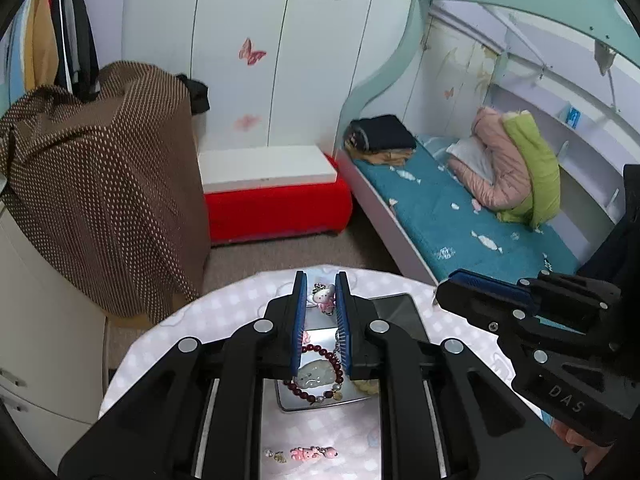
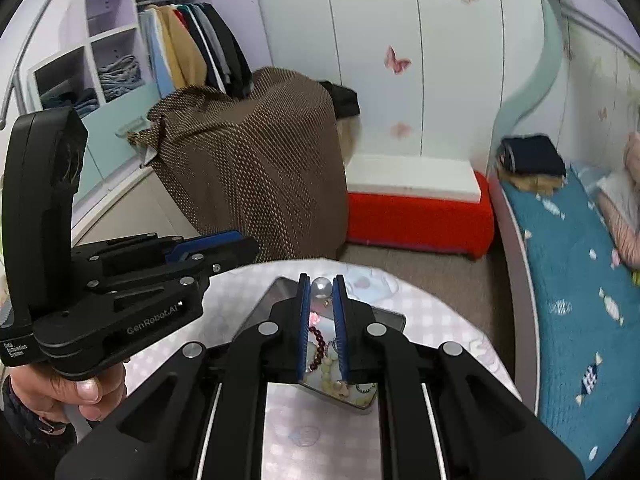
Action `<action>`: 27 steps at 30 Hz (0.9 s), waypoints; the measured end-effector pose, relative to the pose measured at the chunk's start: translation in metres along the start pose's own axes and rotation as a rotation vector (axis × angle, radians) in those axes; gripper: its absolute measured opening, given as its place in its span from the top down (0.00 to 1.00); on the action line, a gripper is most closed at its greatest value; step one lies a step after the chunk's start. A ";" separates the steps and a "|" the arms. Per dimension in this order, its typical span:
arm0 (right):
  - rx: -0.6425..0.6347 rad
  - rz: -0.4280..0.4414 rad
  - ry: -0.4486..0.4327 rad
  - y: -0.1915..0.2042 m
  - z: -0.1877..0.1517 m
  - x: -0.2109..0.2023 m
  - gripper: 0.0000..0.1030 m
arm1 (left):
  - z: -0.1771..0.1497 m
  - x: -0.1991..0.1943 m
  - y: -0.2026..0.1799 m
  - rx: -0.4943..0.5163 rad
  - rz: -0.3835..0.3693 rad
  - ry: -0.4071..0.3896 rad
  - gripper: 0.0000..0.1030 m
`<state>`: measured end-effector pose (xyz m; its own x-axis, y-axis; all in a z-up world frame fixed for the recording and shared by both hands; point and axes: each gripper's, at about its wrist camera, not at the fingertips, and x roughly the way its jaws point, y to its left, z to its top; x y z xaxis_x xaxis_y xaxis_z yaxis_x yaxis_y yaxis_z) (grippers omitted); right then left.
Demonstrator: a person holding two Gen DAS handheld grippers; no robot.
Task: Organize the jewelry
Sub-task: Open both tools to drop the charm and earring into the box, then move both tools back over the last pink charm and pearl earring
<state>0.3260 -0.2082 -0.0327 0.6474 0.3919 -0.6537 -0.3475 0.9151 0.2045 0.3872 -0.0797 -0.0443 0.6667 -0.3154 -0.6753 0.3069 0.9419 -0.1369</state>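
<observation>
The desk (image 1: 224,308) with its pink checked cover carried a shiny metal tray (image 1: 394,306), and everything else sat relative to that tray. Above it, the left tongs (image 1: 321,300) gripped a pink kitty charm (image 1: 325,297), while the right tongs (image 2: 320,290) gripped a pearl (image 2: 320,287). In the tray lay a dark red bead bracelet (image 1: 320,372); just before it, on the cover, a pink bear charm (image 1: 312,453).

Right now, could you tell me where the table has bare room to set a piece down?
Bare cloth lies left of the tray, out to the table's edge, and right of it too. The tray's near end is crowded with the bead bracelet and pendant; a pink charm lies on the near cloth.
</observation>
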 end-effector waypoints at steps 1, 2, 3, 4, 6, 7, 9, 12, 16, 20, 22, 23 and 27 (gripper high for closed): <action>0.005 -0.002 0.009 -0.001 -0.001 0.004 0.89 | 0.000 0.005 0.001 0.001 -0.002 0.012 0.86; 0.010 -0.004 0.017 -0.002 -0.002 0.007 0.88 | -0.001 0.010 0.002 0.002 -0.004 0.021 0.85; 0.016 -0.002 0.028 -0.004 -0.004 0.010 0.88 | -0.002 0.016 0.003 0.003 -0.004 0.034 0.83; 0.022 -0.001 0.037 -0.005 -0.005 0.013 0.87 | -0.003 0.019 0.004 0.003 -0.002 0.042 0.66; 0.036 -0.002 0.043 -0.009 -0.006 0.016 0.84 | -0.005 0.021 0.006 -0.013 0.017 0.035 0.22; 0.042 -0.001 0.042 -0.011 -0.006 0.016 0.81 | -0.006 0.019 0.010 -0.027 0.037 0.008 0.17; 0.055 -0.009 0.036 -0.014 -0.007 0.014 0.65 | -0.008 0.018 0.013 -0.039 0.041 0.001 0.16; 0.077 -0.019 0.001 -0.019 -0.008 0.008 0.22 | -0.012 0.011 0.020 -0.052 0.082 -0.018 0.11; 0.106 -0.027 -0.030 -0.024 -0.010 0.003 0.07 | -0.018 -0.004 0.028 -0.069 0.137 -0.051 0.07; 0.126 -0.047 -0.024 -0.026 -0.018 0.000 0.07 | -0.029 -0.025 0.034 -0.093 0.177 -0.087 0.06; 0.133 -0.043 -0.035 -0.025 -0.021 -0.004 0.07 | -0.036 -0.035 0.038 -0.115 0.184 -0.100 0.06; 0.134 -0.041 -0.041 -0.023 -0.024 -0.007 0.07 | -0.039 -0.041 0.040 -0.127 0.183 -0.107 0.06; 0.128 -0.036 -0.058 -0.017 -0.031 -0.018 0.08 | -0.052 -0.058 0.046 -0.148 0.206 -0.128 0.06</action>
<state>0.2993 -0.2343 -0.0468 0.6972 0.3596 -0.6202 -0.2360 0.9320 0.2751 0.3270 -0.0121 -0.0489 0.7878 -0.1186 -0.6044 0.0594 0.9913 -0.1171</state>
